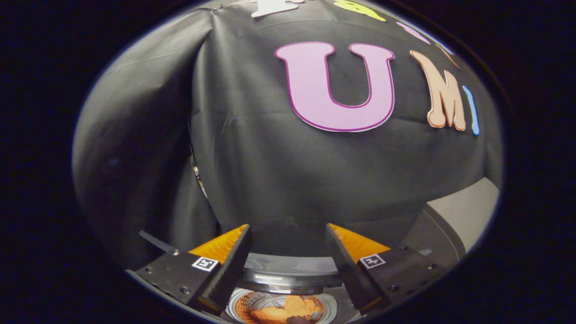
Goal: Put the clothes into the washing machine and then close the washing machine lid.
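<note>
Claw [288, 234] open above clothes [284, 309] in drum [240, 310]

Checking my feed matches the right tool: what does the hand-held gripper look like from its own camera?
The hand-held gripper has two wedge-shaped fingers with ridged, serrated inner faces, tapering toward their tips. Each sits on a dark block fastened with small round screws and carries a small square black-and-white marker tag. No cable is visible.

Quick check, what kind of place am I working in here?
Looks like a cloth-walled recording booth, set up as a laundry corner. A black cloth wall hangs ahead of the open tool, and below its fingers a washing machine drum holds orange clothes.
</note>
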### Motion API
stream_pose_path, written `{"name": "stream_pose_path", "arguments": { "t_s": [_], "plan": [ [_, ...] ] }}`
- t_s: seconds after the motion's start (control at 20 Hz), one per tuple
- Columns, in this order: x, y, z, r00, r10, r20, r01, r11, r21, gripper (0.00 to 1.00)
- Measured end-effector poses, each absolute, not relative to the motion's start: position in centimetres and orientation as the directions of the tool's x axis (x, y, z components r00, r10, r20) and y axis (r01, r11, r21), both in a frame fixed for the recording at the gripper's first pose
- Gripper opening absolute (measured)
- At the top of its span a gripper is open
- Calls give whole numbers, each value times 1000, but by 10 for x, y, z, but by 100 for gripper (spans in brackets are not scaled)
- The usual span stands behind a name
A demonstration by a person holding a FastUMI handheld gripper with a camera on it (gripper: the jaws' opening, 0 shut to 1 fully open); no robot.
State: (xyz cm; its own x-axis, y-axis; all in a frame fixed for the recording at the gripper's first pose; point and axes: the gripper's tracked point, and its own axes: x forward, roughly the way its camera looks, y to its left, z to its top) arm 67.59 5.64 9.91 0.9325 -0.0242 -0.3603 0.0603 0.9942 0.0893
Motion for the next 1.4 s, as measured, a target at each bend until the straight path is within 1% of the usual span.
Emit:
{"name": "stream_pose_path", "arguments": {
  "t_s": [0.45, 0.6, 0.7, 0.75, 0.8, 0.85, 1.25, 1.4],
  "plan": [
    [677, 55, 100, 948, -36, -316, 68, 994, 90, 98],
    [676, 54, 98, 942, -41, -332, 75, 993, 89, 98],
    [678, 55, 95, 927, -34, -373, 66, 995, 72, 97],
    [676, 59, 102, 930, -12, -368, 49, 995, 91, 97],
    [678, 57, 107, 946, -5, -323, 42, 993, 109, 99],
    [678, 53, 112, 956, -2, -295, 38, 992, 118, 98],
    [622, 38, 117, 962, 16, -274, 33, 984, 175, 95],
    [601, 32, 113, 966, 3, -259, 34, 990, 139, 97]
  ]
}}
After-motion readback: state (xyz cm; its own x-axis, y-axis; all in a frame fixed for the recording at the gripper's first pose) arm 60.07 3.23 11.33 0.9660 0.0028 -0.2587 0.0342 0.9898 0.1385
